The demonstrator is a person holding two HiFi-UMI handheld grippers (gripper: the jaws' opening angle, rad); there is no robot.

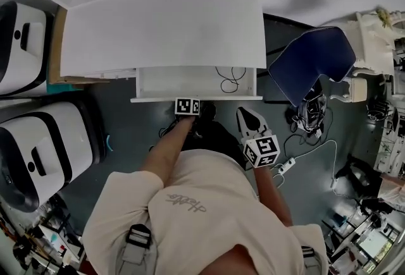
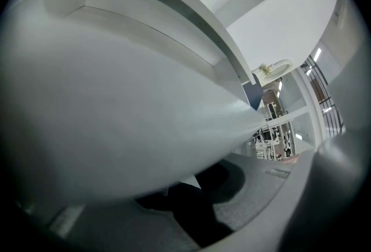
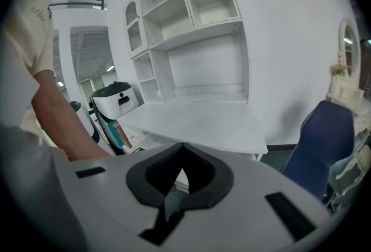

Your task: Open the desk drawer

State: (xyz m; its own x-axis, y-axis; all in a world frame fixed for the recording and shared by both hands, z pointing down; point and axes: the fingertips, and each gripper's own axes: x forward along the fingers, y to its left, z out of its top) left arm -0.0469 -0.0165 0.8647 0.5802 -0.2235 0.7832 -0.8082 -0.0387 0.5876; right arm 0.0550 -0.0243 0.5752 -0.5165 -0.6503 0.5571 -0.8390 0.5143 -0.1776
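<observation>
The drawer stands pulled out from under the front edge of the white table, and inside it, toward its right side, lies a black cable. Your left gripper is at the middle of the drawer's front panel, with its marker cube just over the rim. In the left gripper view this white panel fills most of the picture, very close and blurred. The jaws stand partly apart with the panel between them, and the dark pad of the lower jaw lies against its underside, so they appear to grip the drawer front. Your right gripper hangs to the right of the drawer and a little nearer to you, above the dark floor, and it touches nothing. In the right gripper view its jaws are closed, with the tips together, and nothing is held between them. A blue chair stands to the right of the table, well apart from both grippers.
</observation>
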